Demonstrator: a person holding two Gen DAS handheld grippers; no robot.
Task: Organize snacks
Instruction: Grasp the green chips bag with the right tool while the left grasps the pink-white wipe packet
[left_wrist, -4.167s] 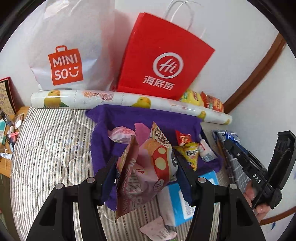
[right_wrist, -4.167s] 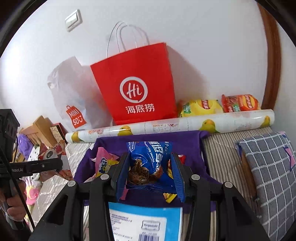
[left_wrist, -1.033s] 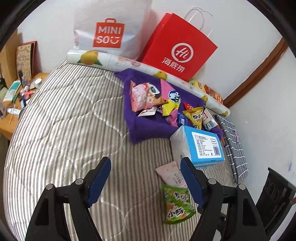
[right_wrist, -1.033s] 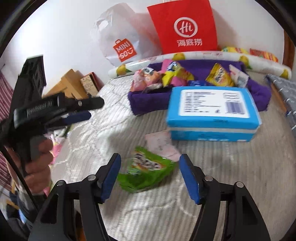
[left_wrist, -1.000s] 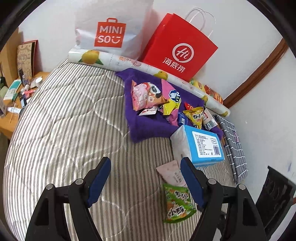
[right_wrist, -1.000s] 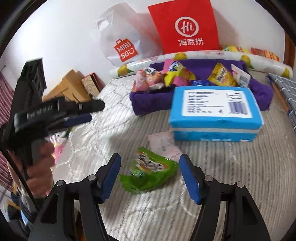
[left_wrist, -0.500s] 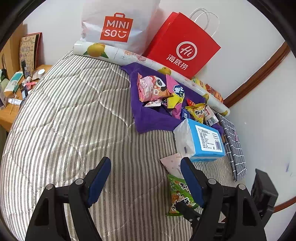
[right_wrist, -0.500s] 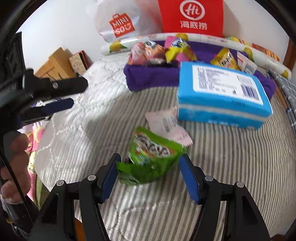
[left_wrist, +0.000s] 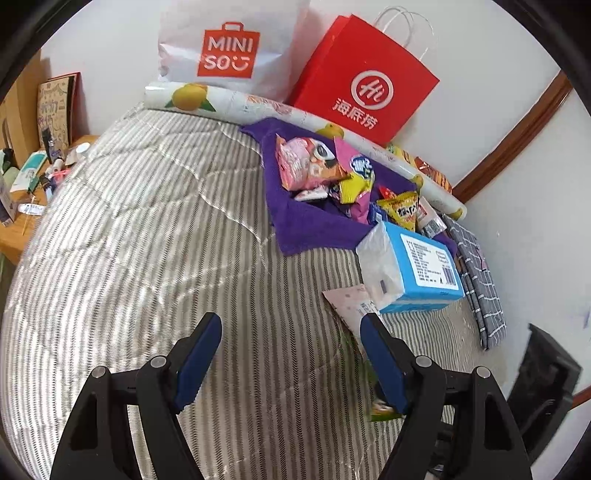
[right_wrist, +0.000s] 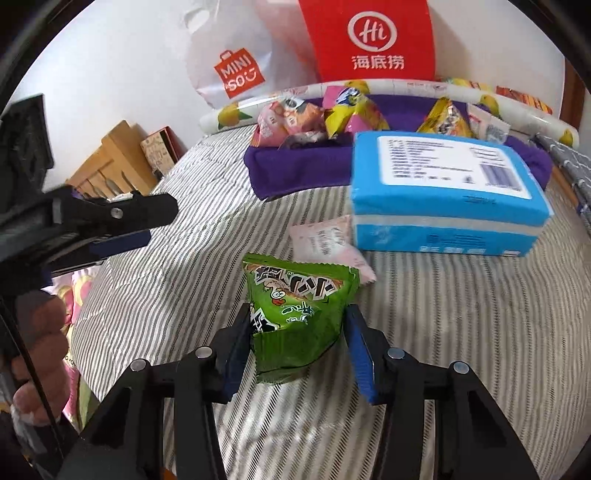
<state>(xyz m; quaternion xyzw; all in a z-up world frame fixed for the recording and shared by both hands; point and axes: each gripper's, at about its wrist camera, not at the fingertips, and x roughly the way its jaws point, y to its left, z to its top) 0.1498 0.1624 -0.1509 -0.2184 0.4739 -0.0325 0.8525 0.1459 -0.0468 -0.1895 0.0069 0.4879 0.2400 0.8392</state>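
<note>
Your right gripper (right_wrist: 297, 328) is closing on the green snack packet (right_wrist: 295, 314), which lies on the striped bedcover (right_wrist: 461, 350) just in front of the pale pink sachet (right_wrist: 325, 240) and the blue tissue pack (right_wrist: 447, 192). The packet sits between the jaws and both pads appear to be touching its sides, with the foil starting to bulge, so you look to be in the middle of the pick. Your left gripper (left_wrist: 291, 354) hangs over bare cover with its jaws wide and nothing between them; from that view the green packet is mostly hidden behind its right finger. The rest of the snacks are heaped in the purple cloth bin (right_wrist: 295, 166) by the wall, below the red paper bag (right_wrist: 373, 40) and the white plastic bag (right_wrist: 236, 55), and that heap seems the likely place for this one too. For the next move, let the grip settle before you lift, since a puffy bag can slip out of a shallow pinch. Then carry it up and over the tissue pack rather than dragging it, and keep clear of the pink sachet, which touches the packet's far corner and could come along with it.
</note>
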